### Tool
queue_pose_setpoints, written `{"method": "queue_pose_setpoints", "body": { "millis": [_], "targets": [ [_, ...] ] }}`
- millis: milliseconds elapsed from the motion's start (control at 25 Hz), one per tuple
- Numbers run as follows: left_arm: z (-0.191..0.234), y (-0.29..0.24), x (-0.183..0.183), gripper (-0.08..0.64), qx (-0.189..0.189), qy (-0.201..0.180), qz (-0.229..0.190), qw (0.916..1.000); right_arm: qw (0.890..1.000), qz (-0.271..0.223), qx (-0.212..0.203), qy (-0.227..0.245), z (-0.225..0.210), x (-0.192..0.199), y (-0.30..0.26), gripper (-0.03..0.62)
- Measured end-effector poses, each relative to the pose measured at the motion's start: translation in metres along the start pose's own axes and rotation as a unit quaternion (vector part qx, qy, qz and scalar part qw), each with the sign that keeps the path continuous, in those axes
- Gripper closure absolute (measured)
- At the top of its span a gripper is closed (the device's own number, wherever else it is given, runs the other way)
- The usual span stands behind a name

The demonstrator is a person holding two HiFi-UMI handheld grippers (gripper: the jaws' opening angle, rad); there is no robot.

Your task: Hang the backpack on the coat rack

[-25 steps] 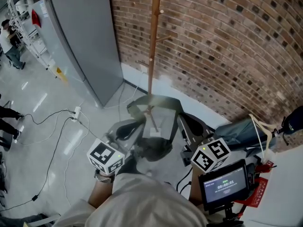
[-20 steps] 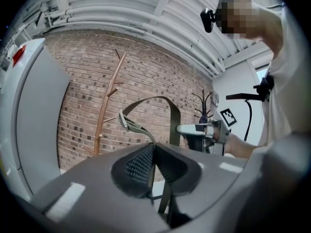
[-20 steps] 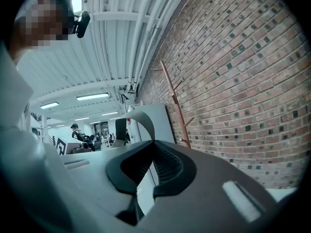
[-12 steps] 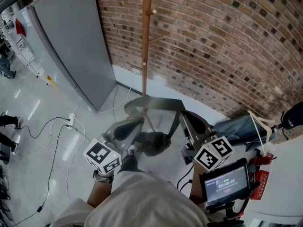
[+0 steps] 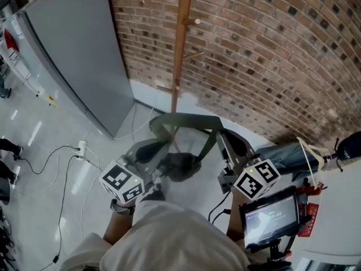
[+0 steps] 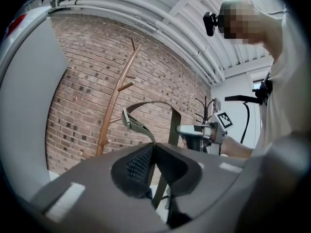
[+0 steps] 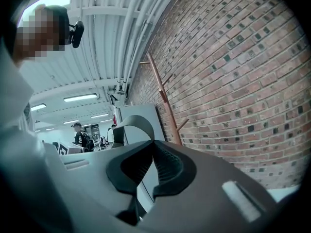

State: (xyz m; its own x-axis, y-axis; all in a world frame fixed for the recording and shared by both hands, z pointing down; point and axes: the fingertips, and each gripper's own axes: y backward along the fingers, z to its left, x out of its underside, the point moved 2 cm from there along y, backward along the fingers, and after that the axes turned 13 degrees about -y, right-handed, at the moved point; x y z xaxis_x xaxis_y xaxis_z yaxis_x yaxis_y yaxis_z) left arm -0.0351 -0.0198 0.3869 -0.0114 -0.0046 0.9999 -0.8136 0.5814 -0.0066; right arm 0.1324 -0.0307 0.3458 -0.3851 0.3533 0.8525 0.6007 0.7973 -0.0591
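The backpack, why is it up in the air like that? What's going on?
A person holds a gripper in each hand, and both pinch the green strap of the backpack. The left gripper and the right gripper have their jaws shut on it, one at each side, so the strap makes an open loop between them and the bag dangles below. They face the wooden coat rack by the brick wall. The strap is not on a peg yet.
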Motion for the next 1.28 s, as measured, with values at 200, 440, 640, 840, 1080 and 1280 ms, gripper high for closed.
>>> {"method": "queue_pose_setpoints", "body": {
  "millis": [200,440,640,840,1080,1280],
  "targets": [
    [0.030,-0.003,-0.007,0.545,0.007,-0.004,-0.006,0.9999,1.000,-0.009,0.005,-0.010,-0.003,-0.011,-0.029,0.584],
    [0.066,-0.008,-0.011,0.545,0.016,-0.013,-0.006,0.9998,1.000,-0.016,0.007,-0.018,-0.005,-0.016,-0.063,0.584],
    [0.088,-0.009,-0.013,0.545,0.027,-0.016,-0.006,0.9995,0.999,-0.023,0.012,-0.021,-0.003,-0.019,-0.084,0.584],
    [0.106,-0.012,-0.010,0.545,0.031,-0.012,-0.007,0.9994,0.999,-0.024,0.016,-0.016,-0.003,-0.019,-0.098,0.584],
    [0.117,-0.020,-0.007,0.545,0.022,-0.004,-0.007,0.9997,0.999,-0.014,0.009,-0.031,-0.012,-0.019,-0.108,0.584],
    [0.126,-0.023,-0.007,0.545,0.013,0.010,-0.002,0.9999,1.000,-0.006,0.006,-0.027,-0.015,-0.024,-0.120,0.584]
  ]
}}
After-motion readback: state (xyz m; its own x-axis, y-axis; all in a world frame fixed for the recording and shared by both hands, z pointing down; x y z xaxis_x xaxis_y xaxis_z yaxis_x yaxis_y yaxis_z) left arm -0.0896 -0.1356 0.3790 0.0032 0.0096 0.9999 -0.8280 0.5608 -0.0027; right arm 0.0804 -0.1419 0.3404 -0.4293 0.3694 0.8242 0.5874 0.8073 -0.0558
